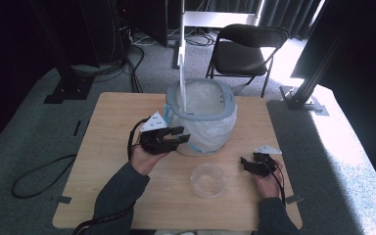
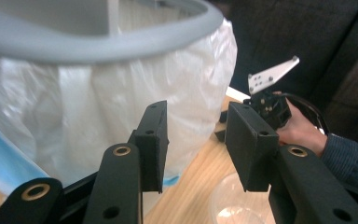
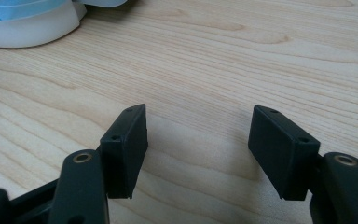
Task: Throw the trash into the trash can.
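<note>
A small bin with a grey rim and a white plastic liner stands at the back middle of the wooden table. My left gripper hovers just left of the bin's front, jaws open with nothing between them. In the left gripper view the liner bulges right behind my left gripper. A clear round container sits in front of the bin, between both hands. My right gripper rests low over the table to the right of that container. Bare wood shows between the open jaws of my right gripper.
A black folding chair and a white upright stand are behind the table. Cables lie on the carpet at the left. A black frame post stands at the right. The bin's white base shows at the top left of the right gripper view.
</note>
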`<state>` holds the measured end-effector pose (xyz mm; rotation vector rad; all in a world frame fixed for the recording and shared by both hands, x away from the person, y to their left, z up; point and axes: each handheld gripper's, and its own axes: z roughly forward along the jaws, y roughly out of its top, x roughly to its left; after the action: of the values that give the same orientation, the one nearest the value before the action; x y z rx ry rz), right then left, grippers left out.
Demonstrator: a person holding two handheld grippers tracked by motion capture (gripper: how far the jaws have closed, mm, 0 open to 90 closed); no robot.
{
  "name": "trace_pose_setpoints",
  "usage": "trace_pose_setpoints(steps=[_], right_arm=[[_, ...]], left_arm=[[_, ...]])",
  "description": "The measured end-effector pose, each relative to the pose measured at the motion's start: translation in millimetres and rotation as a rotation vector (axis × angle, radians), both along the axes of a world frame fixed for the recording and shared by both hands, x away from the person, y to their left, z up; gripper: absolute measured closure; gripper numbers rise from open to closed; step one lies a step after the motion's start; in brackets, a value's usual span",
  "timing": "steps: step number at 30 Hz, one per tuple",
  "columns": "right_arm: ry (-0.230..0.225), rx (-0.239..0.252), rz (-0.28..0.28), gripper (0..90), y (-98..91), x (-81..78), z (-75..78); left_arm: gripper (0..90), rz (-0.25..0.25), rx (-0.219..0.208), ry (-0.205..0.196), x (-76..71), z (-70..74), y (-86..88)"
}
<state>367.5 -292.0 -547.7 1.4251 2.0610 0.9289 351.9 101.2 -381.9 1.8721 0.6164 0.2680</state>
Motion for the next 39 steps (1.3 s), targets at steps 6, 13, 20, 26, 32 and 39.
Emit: trace_pose_setpoints(steps=[6,13,20,26,32,39], right_arm=[[0.001,0.001,0.002,35.9,0.0,0.1,-0.1],[0.001,0.0,0.003,35.7,-0.1,0.2,-0.1],[0.001,0.0,0.002,35.4,0.1,0.1,-0.1],[0.002,0.0,0.002,35.1,0.1,0.1,-0.1],[0.002,0.0,0.001,34.9,0.2,0.1,-0.1],[0.002,0.0,0.001,34.6,0.2,0.1,-0.1]], left_arm=[[59.4,-0.042,0.005,0.024,-4.6,-22.0,-5.8],[60.7,-0.044,0.02,0.061,-4.3,-38.5,-7.6],[62.1,-0.074,0.049,0.083,-9.9,-53.9,-13.2],[67.1,-0.09,0.077,0.106,-13.0,-70.1,-20.8],[73.5,-0.104,0.098,0.11,-14.8,-77.7,-26.6],[79.6,-0.118,0.13,0.124,-18.6,-86.2,-33.2]])
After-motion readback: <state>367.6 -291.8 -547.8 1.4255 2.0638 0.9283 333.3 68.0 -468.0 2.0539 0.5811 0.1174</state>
